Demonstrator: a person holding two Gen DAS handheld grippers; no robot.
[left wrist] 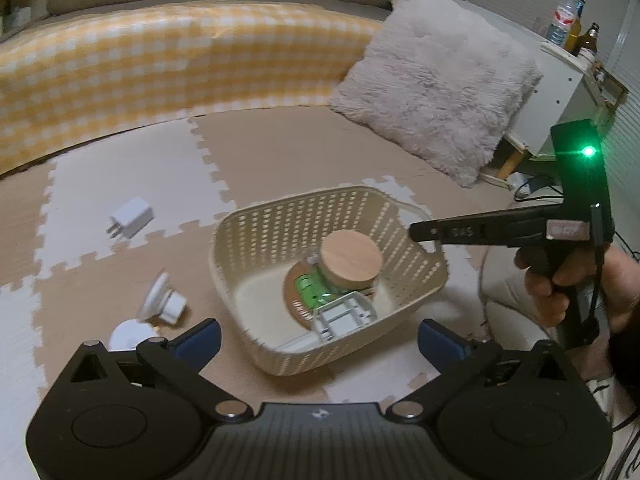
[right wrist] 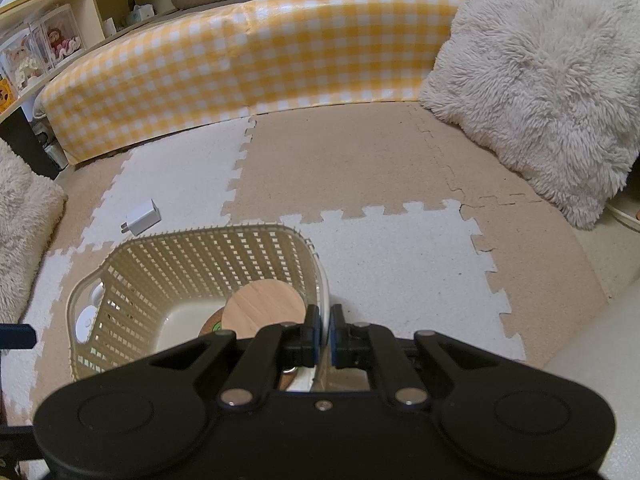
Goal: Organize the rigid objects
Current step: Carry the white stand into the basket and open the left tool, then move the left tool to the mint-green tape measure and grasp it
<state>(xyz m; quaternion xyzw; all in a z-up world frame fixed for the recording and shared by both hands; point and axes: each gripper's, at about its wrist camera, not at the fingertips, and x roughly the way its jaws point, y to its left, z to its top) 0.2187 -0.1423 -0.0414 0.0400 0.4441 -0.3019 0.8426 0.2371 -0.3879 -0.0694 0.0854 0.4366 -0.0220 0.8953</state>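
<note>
A cream perforated basket [left wrist: 256, 236] stands on the foam mat and also shows in the right wrist view [right wrist: 168, 256]. In it lie a glass jar with a wooden lid [left wrist: 350, 256], a round coaster and a grey plastic piece [left wrist: 346, 316]. My left gripper [left wrist: 318, 338] is open, hovering at the basket's near wall. My right gripper [right wrist: 325, 330] is shut on the basket's rim [right wrist: 322, 280]; it also shows in the left wrist view [left wrist: 424, 234]. A white charger plug [left wrist: 130, 218] and two white round pieces [left wrist: 162, 300] [left wrist: 130, 334] lie on the mat to the left.
A yellow checked cushion wall [right wrist: 248, 60] runs along the back. A fluffy pillow [right wrist: 540, 80] leans at the right. Shelves [right wrist: 60, 32] stand at the far left. A white cabinet with bottles [left wrist: 568, 24] stands at the right.
</note>
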